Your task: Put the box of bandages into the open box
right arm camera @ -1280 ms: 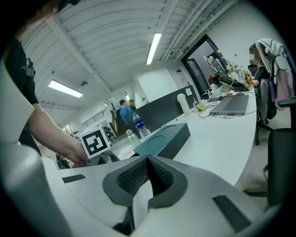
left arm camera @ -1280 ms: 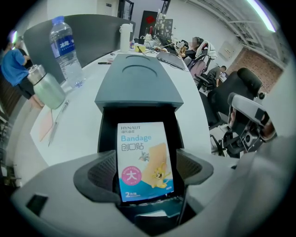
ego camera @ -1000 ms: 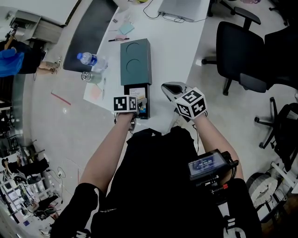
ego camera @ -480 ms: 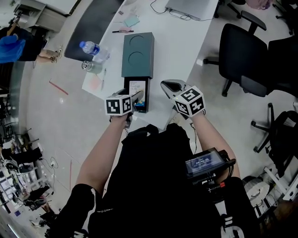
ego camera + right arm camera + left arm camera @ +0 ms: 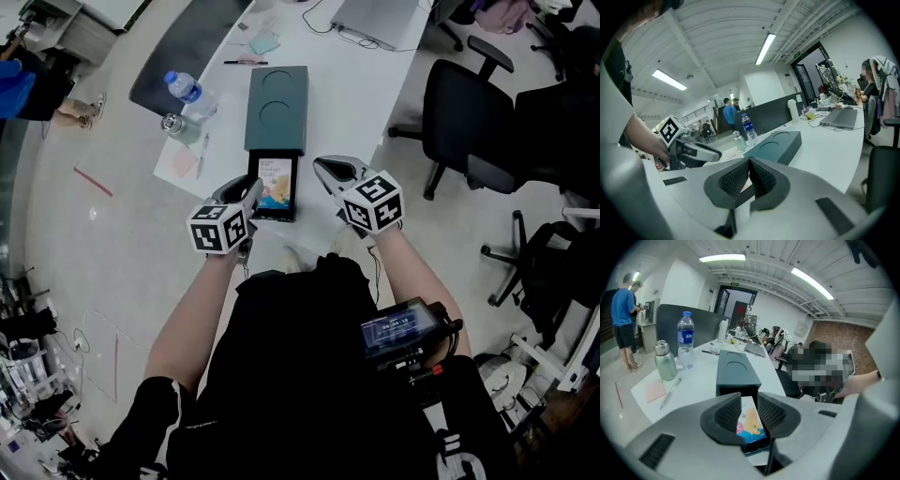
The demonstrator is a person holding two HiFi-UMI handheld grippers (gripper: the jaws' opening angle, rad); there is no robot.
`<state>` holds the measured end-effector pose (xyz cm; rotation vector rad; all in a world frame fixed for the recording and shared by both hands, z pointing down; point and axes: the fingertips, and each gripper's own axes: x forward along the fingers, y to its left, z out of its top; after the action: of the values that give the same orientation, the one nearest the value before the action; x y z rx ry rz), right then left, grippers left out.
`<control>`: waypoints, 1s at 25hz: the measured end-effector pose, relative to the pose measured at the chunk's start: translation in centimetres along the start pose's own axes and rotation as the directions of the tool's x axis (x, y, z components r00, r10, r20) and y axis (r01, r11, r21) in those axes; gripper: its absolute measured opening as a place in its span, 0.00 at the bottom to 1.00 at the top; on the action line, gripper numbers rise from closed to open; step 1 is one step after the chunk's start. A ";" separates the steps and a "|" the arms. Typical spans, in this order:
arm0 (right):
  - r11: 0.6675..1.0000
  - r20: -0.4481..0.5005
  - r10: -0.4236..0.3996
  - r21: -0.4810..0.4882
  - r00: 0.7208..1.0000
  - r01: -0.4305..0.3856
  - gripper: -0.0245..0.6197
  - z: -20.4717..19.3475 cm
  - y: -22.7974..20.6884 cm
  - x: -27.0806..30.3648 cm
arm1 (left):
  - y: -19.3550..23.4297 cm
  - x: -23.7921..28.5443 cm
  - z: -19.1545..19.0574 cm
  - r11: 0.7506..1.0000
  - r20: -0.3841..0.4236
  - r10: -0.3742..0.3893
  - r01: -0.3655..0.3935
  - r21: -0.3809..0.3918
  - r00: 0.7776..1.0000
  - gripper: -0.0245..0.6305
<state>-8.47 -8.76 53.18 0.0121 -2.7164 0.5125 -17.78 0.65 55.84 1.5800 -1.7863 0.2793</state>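
Far left on my white surface [image 5: 356,75]: a clear plastic water bottle with a blue cap [image 5: 187,89], a small steel flask [image 5: 173,124] just beside it, and a pink paper note [image 5: 181,164] near the edge

Left gripper [image 5: 249,192] hangs above the surface at the near left corner of the open box. Its jaws have just been closing and now stand a narrow gap apart, with nothing between them. Through that gap the left gripper view looks down on the bandage box

The long dark teal box with two round dents on top [image 5: 277,103] lies lengthwise on the surface, its black inner tray [image 5: 297,187] slid out toward me. The flat bandage box with a colourful printed face [image 5: 275,183] lies inside that tray, face up, clear of both grippers

Right gripper [image 5: 323,168] is just right of the tray, above the surface edge. Its jaws are pressed together at the tips and empty

Further right, on the floor, a black office chair [image 5: 464,122], well apart from the surface
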 end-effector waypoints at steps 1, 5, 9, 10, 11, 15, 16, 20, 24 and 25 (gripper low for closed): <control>1.000 0.010 -0.010 -0.003 1.000 0.010 0.08 0.3 0.4 -0.1 | 0.2 -0.7 0.1 1.000 0.017 -0.009 0.009 -0.003 1.000 0.19; 1.000 0.068 -0.029 -0.009 0.997 0.030 0.08 1.5 2.5 -0.7 | 1.2 -3.5 -0.1 0.998 0.083 -0.042 0.045 -0.032 0.996 0.08; 0.999 0.118 -0.039 -0.032 0.992 0.043 0.08 2.0 4.3 -2.1 | 1.9 -6.0 -0.1 0.997 0.151 -0.058 0.064 -0.033 0.987 0.06; 0.998 0.127 -0.043 -0.038 0.991 0.048 0.08 2.0 4.7 -2.5 | 2.1 -6.7 -0.2 0.997 0.168 -0.059 0.065 -0.029 0.984 0.05; 0.998 0.134 -0.047 -0.046 0.990 0.054 0.08 2.0 5.2 -2.8 | 2.4 -7.4 -0.3 0.998 0.186 -0.061 0.067 -0.023 0.981 0.05; 0.994 0.141 -0.071 -0.071 0.987 0.081 0.07 1.4 6.8 -3.7 | 3.4 -9.8 -0.8 0.996 0.244 -0.082 0.084 0.003 0.966 0.05; 0.993 0.141 -0.080 -0.071 0.987 0.091 0.07 1.0 7.3 -3.9 | 3.7 -10.5 -1.1 0.996 0.252 -0.087 0.088 0.006 0.964 0.05; 0.990 0.147 -0.119 -0.063 0.982 0.130 0.07 0.1 8.3 -4.8 | 4.9 -12.3 -2.2 0.995 0.282 -0.099 0.103 0.000 0.954 0.05; 0.986 0.147 -0.156 -0.039 0.977 0.164 0.07 -1.2 9.5 -5.3 | 5.5 -13.6 -3.7 0.993 0.269 -0.119 0.122 0.005 0.956 0.05; 0.985 0.150 -0.163 -0.038 0.975 0.170 0.07 -1.4 9.8 -5.5 | 5.5 -13.9 -3.9 0.992 0.270 -0.123 0.125 0.008 0.955 0.05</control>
<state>-3.59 0.57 48.94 0.2718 -2.8370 0.4076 -21.66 14.96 51.42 1.7844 -1.8753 -0.0059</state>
